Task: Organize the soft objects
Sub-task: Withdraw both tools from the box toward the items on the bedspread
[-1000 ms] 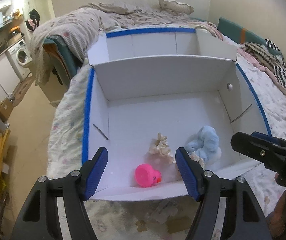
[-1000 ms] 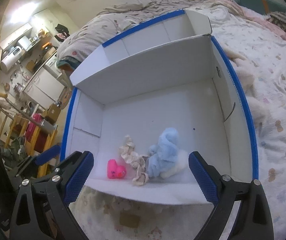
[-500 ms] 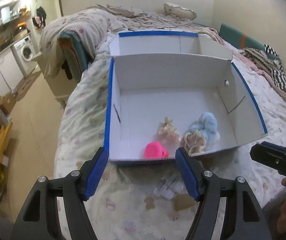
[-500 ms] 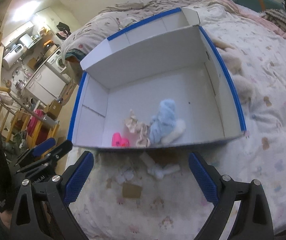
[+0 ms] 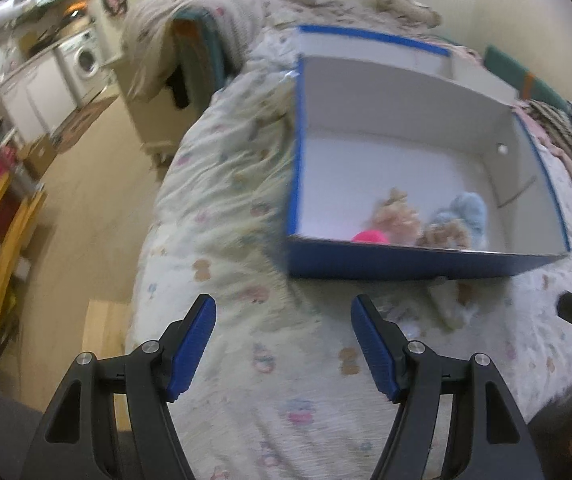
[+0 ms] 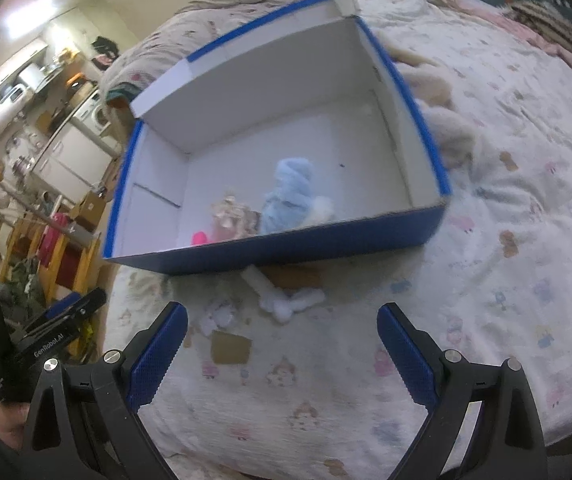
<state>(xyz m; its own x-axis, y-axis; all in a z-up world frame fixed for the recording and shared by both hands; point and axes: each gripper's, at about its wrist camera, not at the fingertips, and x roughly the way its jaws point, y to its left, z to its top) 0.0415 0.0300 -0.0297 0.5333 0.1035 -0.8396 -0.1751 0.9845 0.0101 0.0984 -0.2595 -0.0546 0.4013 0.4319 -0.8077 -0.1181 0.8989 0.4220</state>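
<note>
A blue-and-white cardboard box (image 6: 406, 96) (image 5: 406, 266) sits on the bed. Inside lie a pink toy (image 6: 199, 238) (image 5: 370, 237), a beige scrunchie (image 6: 229, 216) (image 5: 396, 216) and a light blue plush (image 6: 290, 192) (image 5: 466, 216). A small white plush piece (image 6: 290, 300) lies on the bedspread in front of the box. My left gripper (image 5: 283, 340) is open and empty, back from the box's front left corner. My right gripper (image 6: 281, 348) is open and empty above the bedspread in front of the box.
The patterned bedspread (image 6: 506, 240) surrounds the box. A brown card piece (image 6: 231, 348) and white scraps (image 6: 217, 316) lie near the white plush. A cream fluffy item (image 6: 442, 120) lies right of the box. The bed's left edge drops to the floor (image 5: 85, 208).
Both grippers have pulled back from over the box to above the bedspread in front of it. The left one has also swung left. The objects in the box have not moved.
</note>
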